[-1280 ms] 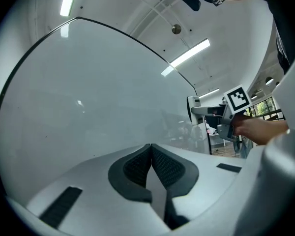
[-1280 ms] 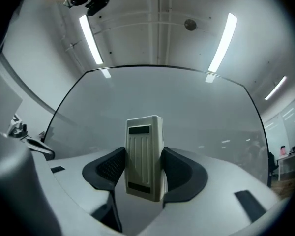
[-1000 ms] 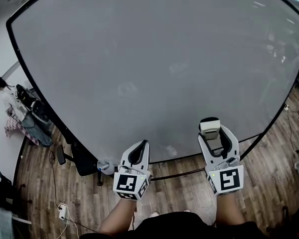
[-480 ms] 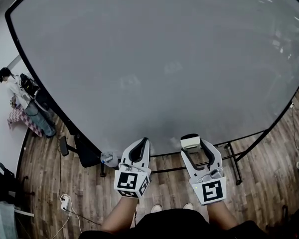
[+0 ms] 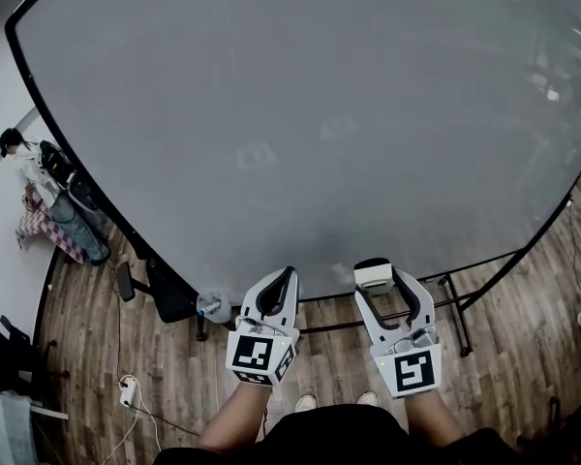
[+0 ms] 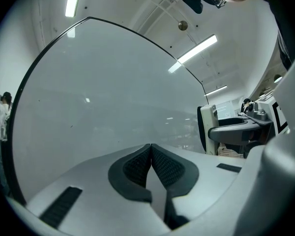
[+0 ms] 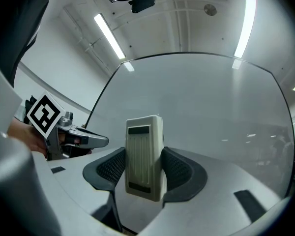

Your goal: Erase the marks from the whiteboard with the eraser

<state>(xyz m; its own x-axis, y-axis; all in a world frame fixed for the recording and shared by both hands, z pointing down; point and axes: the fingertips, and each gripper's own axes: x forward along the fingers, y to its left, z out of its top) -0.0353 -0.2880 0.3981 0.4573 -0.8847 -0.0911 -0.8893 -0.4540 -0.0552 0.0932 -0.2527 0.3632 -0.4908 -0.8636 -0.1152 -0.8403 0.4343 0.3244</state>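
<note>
- Gripping the eraser [image 5: 373, 274] upright in the right hand-held gripper [image 5: 378, 285], near the whiteboard's [image 5: 300, 114] lower edge.
- Holding the left hand-held gripper [image 5: 288, 273] shut, empty, at that same edge.
- Could twist the eraser loose by pressing hard on the whiteboard.

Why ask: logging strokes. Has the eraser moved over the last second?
Yes. The eraser has moved down and left, toward the whiteboard's bottom edge and the left gripper.
</note>
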